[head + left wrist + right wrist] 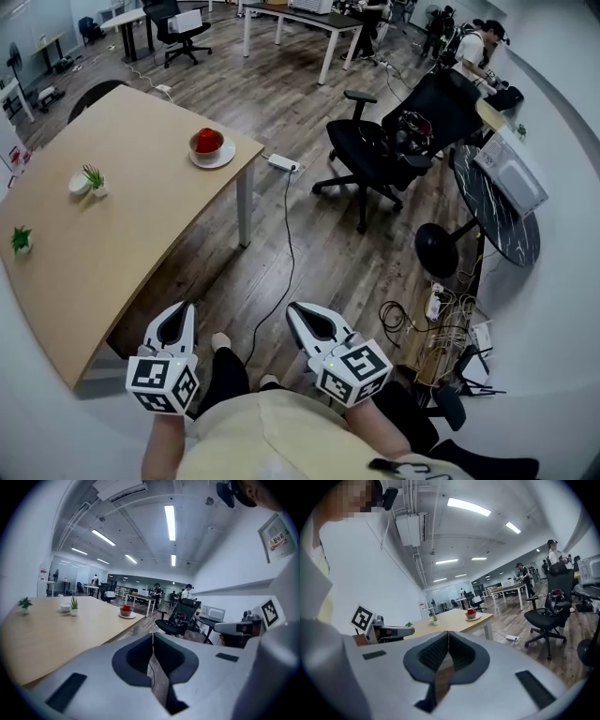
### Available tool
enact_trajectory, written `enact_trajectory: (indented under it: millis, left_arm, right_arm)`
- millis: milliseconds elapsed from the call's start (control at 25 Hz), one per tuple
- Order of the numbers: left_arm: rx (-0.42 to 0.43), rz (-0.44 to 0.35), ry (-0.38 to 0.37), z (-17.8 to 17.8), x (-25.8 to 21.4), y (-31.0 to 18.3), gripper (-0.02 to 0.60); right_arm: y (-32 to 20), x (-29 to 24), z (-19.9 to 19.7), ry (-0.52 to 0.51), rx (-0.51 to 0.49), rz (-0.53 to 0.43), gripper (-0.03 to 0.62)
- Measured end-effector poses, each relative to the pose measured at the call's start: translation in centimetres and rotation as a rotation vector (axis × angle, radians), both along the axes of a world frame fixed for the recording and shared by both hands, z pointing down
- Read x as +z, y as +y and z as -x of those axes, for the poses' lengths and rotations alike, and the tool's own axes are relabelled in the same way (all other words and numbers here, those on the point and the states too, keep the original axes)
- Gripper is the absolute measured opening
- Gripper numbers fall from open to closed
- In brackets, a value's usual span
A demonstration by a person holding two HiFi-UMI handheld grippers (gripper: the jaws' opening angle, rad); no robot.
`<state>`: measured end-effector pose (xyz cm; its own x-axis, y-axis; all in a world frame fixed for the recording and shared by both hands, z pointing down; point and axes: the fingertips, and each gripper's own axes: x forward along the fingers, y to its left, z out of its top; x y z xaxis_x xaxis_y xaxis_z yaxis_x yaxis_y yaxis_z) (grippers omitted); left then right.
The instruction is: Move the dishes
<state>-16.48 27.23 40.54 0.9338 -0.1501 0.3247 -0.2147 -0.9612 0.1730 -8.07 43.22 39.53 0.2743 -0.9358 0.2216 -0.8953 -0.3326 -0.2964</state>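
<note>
Both grippers held low, close in front of the person's torso, side by side, over the wood floor (309,234).

Left gripper (178,314): forearm comes up from the bottom edge, marker cube nearest the body, jaws aimed forward and slightly down. It sits just beside the near edge of the table (112,244), not touching it. Its own view shows the two jaws pressed together along one seam, with nothing between them.

Right gripper (302,314): same pose, tilted a little toward the left gripper, aimed forward and slightly down over bare floor. Its view shows the jaws closed tip to tip and empty.

Dishes: a white plate (214,156) with a red bowl (207,142) on it stands at the far right corner of the table, well apart from both grippers and ahead of them. In the left gripper view it lies above and left of the jaw tips, far off. In the right gripper view it lies above and right of the tips, also far off. A small white bowl (79,184) stands further left on the table, just beside a potted plant (94,178). A second plant (21,240) stands nearer the left edge.

Black chair (394,150) stands on the floor to the right of the table, and a cable (286,244) runs across the floor from the table toward the person.
</note>
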Motion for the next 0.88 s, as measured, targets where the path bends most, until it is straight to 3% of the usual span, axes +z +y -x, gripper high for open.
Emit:
enact_trajectory:
  millis: [360,440,480,880]
  left_arm:
    - [-0.018,0.009,0.014,-2.6,0.4,-6.9,0.02]
    - [-0.026,0.008,0.003,-2.7,0.8,-8.7,0.02]
    - [-0.032,0.008,-0.001,-2.7,0.9,-9.7,0.02]
    - [-0.065,0.013,-0.026,-3.9,1.6,-18.7,0.02]
  right_arm:
    - [-8.1,0.0,-2.6,0.034,-0.1,0.027,0.019]
    - [-10.3,-0.1,-3.2,0.026,-0.126,0.031,0.107]
    - [-11.4,-0.2,-3.5,0.028,-0.141,0.037,0.118]
    - [-20.6,-0.4,-7.1,0.078,-0.168,0.085,0.15]
